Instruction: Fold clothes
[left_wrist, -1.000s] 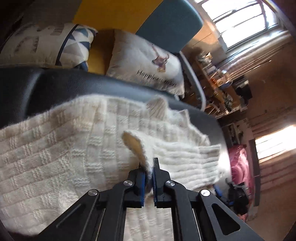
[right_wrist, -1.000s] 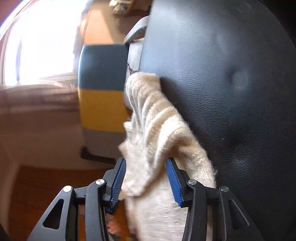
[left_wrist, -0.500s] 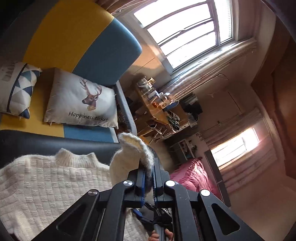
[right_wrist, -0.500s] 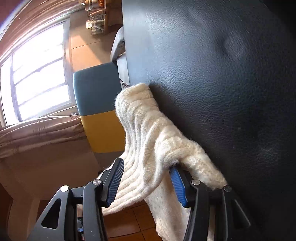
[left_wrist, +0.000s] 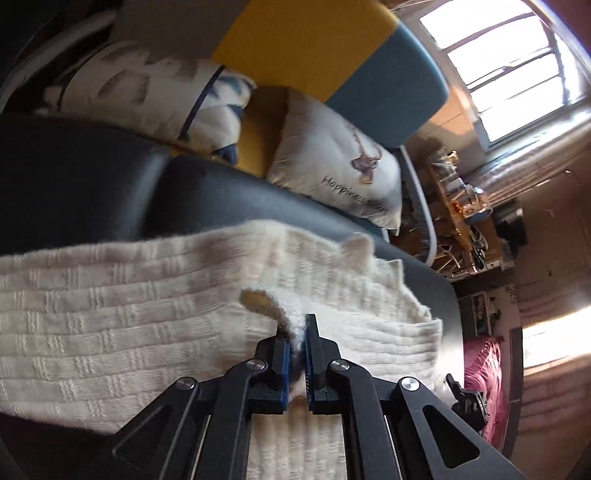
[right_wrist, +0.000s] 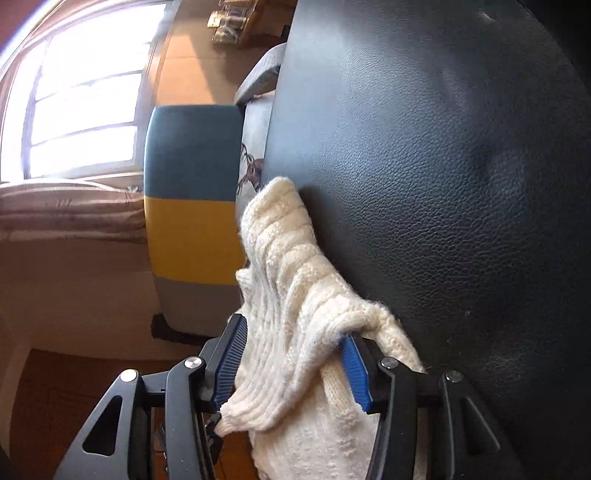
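— What does your left wrist view show?
— Your left gripper (left_wrist: 297, 354) pinches a fold of the cream sweater (left_wrist: 110, 325), which spreads across the frame's middle over the black cushion (left_wrist: 74, 177).

— And the right view?
— Your right gripper (right_wrist: 295, 365) gapes wide, sweater (right_wrist: 295, 295) bunched between its blue pads (right_wrist: 231, 363), unclamped, at lower centre.

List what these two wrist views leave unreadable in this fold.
- Left wrist view: the sweater runs off the left and bottom edges, and the left gripper hides the pinched part.
- Right wrist view: the right gripper straddles bunched knit; actual grip is unclear.
- Pillow lettering is blurred.
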